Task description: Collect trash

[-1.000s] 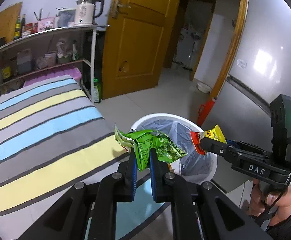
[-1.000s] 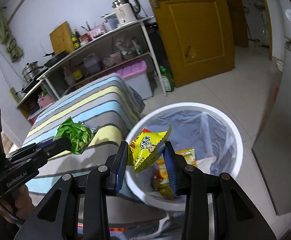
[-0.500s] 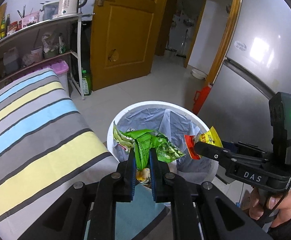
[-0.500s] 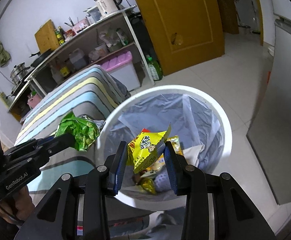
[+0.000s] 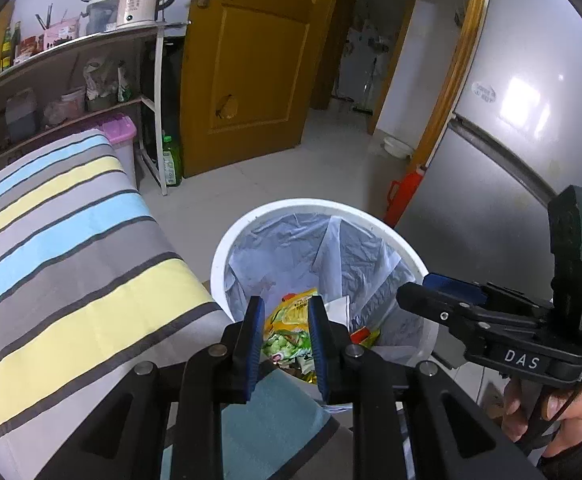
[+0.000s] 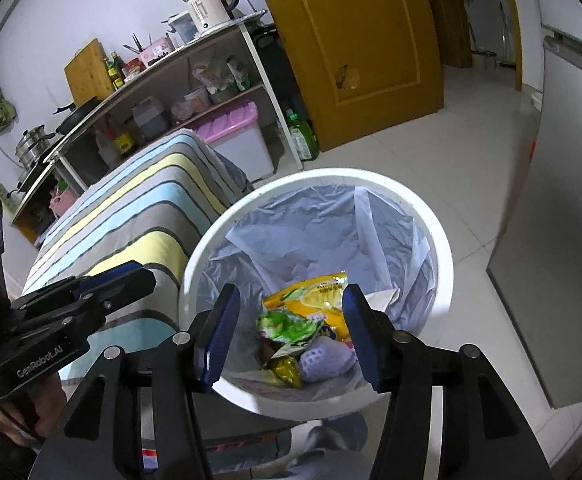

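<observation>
Left gripper [image 5: 284,322]: jaws just opened, nothing between them.
Right gripper [image 6: 289,322]: jaws just opened wide, nothing held.
Bin [image 6: 443,264]: below both, wrappers [image 6: 311,312] inside.

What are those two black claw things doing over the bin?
A person is tidying up trash with a black two-finger gripper in each hand. Both hang over the round white trash bin lined with a pale plastic bag. The left gripper and the right gripper have just been opening, and nothing is between their blue pads now. The crinkly green snack wrapper and the yellow snack packet lie inside the bin with other rubbish.
</observation>
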`<action>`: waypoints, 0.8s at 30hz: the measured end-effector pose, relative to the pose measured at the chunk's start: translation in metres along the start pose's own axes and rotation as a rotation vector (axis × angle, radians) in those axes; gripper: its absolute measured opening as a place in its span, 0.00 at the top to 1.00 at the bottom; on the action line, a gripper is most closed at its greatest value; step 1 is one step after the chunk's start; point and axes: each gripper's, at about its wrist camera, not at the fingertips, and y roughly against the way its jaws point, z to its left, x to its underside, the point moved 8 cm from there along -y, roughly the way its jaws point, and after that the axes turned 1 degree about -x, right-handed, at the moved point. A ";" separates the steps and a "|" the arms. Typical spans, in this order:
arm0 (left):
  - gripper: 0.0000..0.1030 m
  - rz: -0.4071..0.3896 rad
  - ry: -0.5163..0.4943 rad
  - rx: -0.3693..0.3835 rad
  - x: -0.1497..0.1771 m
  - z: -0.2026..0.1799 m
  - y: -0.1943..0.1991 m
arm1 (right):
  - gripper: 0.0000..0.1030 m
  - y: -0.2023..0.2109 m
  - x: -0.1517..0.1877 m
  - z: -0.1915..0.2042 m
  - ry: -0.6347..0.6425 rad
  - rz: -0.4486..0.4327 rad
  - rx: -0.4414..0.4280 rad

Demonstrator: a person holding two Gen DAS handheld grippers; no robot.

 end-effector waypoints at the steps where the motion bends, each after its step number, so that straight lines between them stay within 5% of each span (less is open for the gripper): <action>1: 0.79 -0.007 0.002 0.000 -0.001 0.000 0.004 | 0.47 0.003 -0.001 0.002 0.002 -0.007 -0.001; 24: 0.79 -0.179 0.039 -0.036 0.019 0.022 0.122 | 0.47 0.069 0.011 0.106 0.176 -0.133 -0.006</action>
